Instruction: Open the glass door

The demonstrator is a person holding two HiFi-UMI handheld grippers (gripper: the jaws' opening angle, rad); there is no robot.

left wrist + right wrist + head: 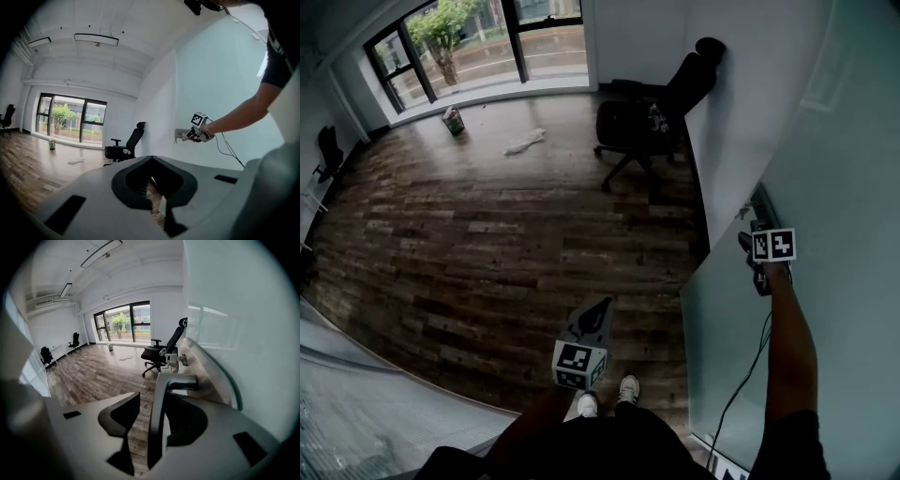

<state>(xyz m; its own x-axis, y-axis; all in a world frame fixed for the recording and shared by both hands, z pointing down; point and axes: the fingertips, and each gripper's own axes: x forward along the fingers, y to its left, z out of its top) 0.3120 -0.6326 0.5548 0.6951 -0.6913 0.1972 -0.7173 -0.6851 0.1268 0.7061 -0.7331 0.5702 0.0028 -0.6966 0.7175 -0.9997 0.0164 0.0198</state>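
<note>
The frosted glass door fills the right side of the head view, and its metal handle sits at the door's edge. My right gripper is at that handle. In the right gripper view the bent handle bar stands upright between the jaws of the right gripper. The jaws are spread wide and a gap shows on the left of the bar, so it is open. My left gripper hangs over the wooden floor, away from the door. Its jaws are together, with nothing in them.
A black office chair stands by the white wall just beyond the door. A cable trails down from my right gripper. A white scrap and a small bag lie near the windows. A glass partition runs along the lower left.
</note>
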